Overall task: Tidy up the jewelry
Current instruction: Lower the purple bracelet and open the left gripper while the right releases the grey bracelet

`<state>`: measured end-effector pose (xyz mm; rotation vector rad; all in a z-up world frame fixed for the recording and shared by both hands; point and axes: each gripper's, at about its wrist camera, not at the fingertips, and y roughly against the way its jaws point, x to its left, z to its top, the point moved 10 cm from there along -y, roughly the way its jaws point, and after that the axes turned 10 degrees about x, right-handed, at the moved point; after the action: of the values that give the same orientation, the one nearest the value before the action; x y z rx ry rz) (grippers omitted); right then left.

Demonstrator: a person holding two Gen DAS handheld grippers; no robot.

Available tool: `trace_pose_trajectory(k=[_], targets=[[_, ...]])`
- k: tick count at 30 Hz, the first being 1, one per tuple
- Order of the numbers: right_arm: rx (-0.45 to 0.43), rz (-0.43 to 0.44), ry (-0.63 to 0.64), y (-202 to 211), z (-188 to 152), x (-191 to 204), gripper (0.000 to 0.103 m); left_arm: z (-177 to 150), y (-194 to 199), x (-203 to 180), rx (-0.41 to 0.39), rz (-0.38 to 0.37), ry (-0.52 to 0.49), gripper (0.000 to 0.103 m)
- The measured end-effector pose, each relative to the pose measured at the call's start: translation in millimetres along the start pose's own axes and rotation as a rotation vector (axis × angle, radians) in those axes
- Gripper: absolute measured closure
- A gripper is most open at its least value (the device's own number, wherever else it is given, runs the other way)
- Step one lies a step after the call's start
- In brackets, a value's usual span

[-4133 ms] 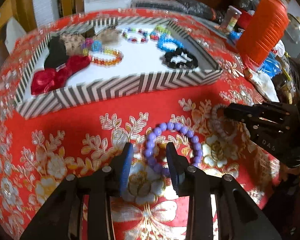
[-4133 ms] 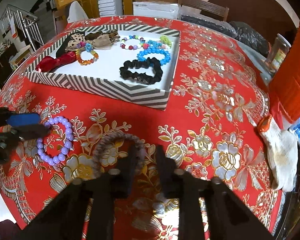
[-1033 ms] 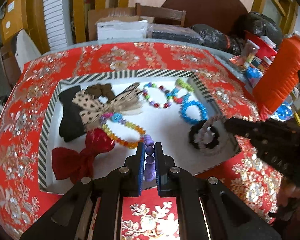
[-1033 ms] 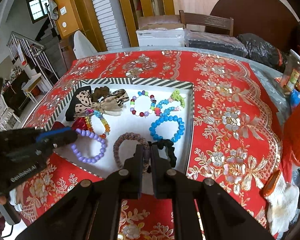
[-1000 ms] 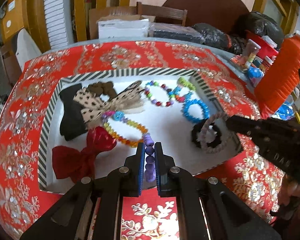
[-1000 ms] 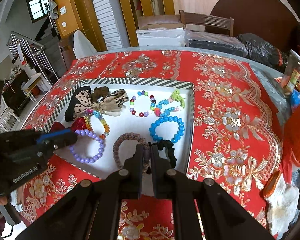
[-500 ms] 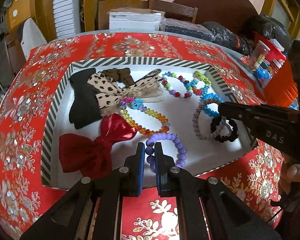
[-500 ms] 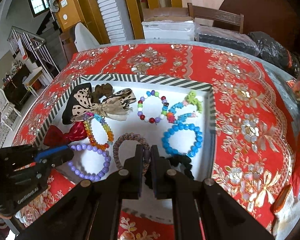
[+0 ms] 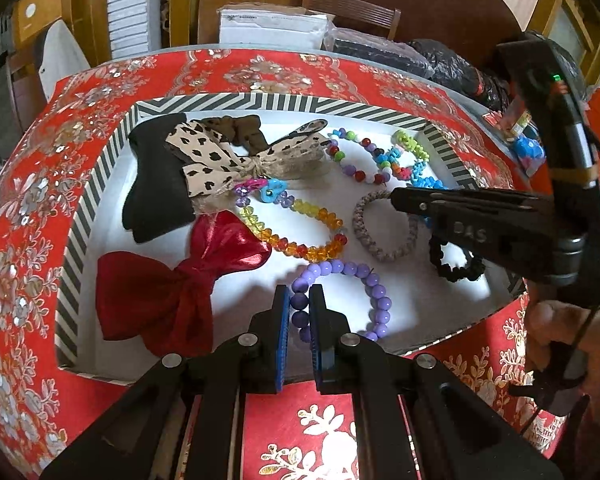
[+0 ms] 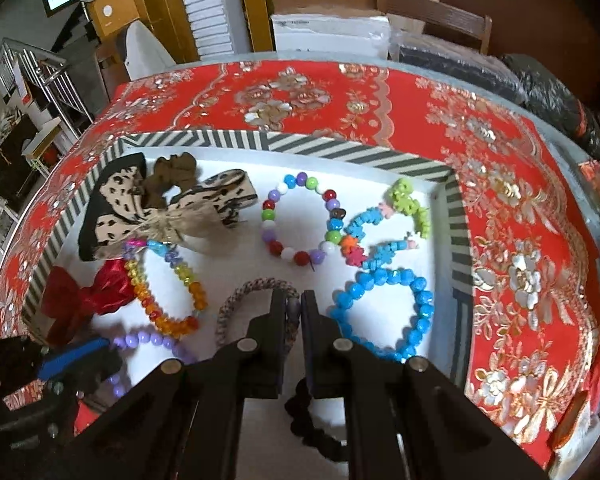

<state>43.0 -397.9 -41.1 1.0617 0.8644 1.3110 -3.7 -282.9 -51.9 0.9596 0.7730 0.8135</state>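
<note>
My left gripper (image 9: 299, 312) is shut on a purple bead bracelet (image 9: 364, 276), which lies on the white floor of the striped tray (image 9: 236, 103) near its front edge. My right gripper (image 10: 300, 304) is shut on a grey braided band (image 10: 244, 292) and holds it low over the tray's middle; the band also shows in the left wrist view (image 9: 364, 236). The right gripper shows in the left wrist view (image 9: 400, 200), and the left gripper shows at the lower left of the right wrist view (image 10: 100, 350).
The tray also holds a red bow (image 9: 172, 284), a black-and-leopard bow (image 9: 204, 164), an amber bead bracelet (image 9: 300, 236), a multicolour bead bracelet (image 10: 300, 220), a blue bead bracelet (image 10: 384, 312) and a black scrunchie (image 9: 456, 268). A red floral cloth (image 10: 500, 184) covers the table.
Both grippers have moved forward and lower into the tray with their bracelets. The purple bracelet now lies on the tray floor; the braided band sits lower beside it.
</note>
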Motion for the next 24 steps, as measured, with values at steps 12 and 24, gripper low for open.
trace_pose_trajectory(k=[12, 24], targets=[[-0.019, 0.021, -0.05, -4.3, 0.4, -8.6, 0.087, 5.6, 3.9, 1.4, -0.046, 0.064, -0.024, 0.084], [-0.109, 0.043, -0.07, 46.4, -22.7, -8.2, 0.063, 4.6, 29.7, 5.4, -0.103, 0.106, 0.005, 0.082]])
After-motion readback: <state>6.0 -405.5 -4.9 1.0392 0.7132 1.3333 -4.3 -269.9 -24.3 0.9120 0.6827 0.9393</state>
